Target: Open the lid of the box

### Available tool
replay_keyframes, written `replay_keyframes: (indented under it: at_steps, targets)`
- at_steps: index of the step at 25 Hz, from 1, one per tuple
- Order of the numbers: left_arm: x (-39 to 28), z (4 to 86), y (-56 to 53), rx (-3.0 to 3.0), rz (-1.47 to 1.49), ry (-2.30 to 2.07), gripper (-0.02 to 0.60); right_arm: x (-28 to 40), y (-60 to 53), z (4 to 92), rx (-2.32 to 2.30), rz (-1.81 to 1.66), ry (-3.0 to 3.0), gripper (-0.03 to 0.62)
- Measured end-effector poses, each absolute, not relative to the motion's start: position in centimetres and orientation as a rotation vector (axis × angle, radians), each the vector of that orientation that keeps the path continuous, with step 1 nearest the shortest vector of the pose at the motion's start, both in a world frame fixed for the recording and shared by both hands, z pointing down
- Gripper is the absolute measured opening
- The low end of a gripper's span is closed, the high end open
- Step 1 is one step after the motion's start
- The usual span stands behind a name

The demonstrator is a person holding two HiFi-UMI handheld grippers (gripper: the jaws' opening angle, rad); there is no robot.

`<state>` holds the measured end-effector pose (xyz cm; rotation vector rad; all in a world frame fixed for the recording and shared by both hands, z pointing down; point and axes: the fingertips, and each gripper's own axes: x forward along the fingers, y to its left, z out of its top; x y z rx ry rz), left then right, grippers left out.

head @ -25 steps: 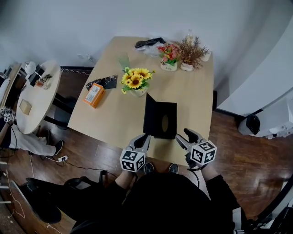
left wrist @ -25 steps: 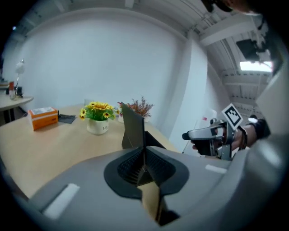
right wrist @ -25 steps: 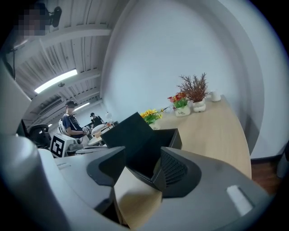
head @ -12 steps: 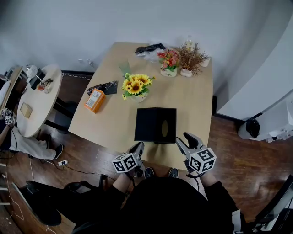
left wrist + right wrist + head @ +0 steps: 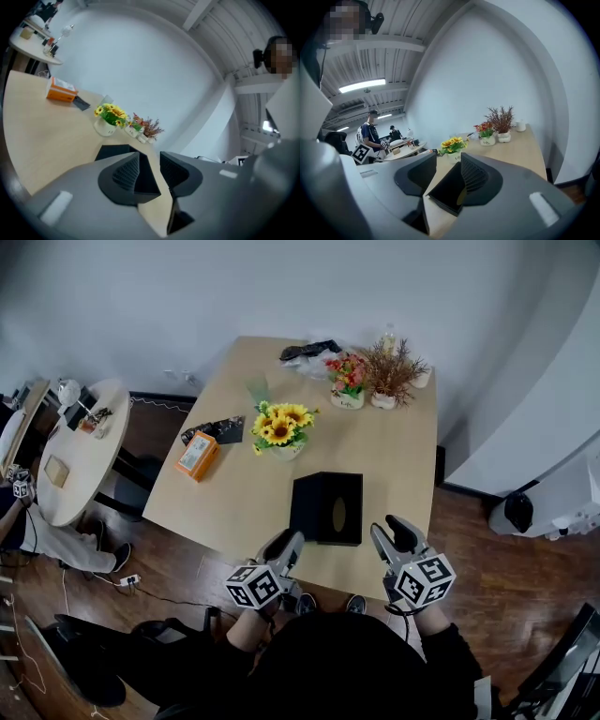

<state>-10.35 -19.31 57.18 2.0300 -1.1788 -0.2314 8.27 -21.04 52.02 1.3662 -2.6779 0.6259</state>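
**Head view:** The left tongs (image 5: 288,545) angle forward and to the right, with their tips at the near left corner of the black box (image 5: 326,509). The right tongs (image 5: 397,536) point forward over the near edge of the desk (image 5: 384,451), right of the box and apart from it. The box lies close to that edge, with bare desk to its right and beyond. Its top face carries an oval slot (image 5: 338,513).

**Left gripper view:** The jaws are apart and opening. A dark box edge shows in the gap, not pressed.

**Right gripper view:** The jaws are apart and closing. The box is visible beyond the gap, ungripped.

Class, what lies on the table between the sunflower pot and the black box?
Nothing; the head view shows bare table between sunflower pot and black box.
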Motion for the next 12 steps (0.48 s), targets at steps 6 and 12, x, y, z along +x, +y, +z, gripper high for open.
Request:
replay_keyframes:
  at_steps: [6, 12]
  targets:
    - [-6.9, 48.7, -18.6, 2.426, -0.137, -1.175, 0.118, 7.3, -20.3, 48.0, 1.361, 0.472, -2.732, 0.16]
    - [-4.7, 43.1, -17.0, 2.746, -0.041, -1.242, 0.118, 6.9, -19.0, 44.1, 1.373, 0.307, -2.785, 0.143]
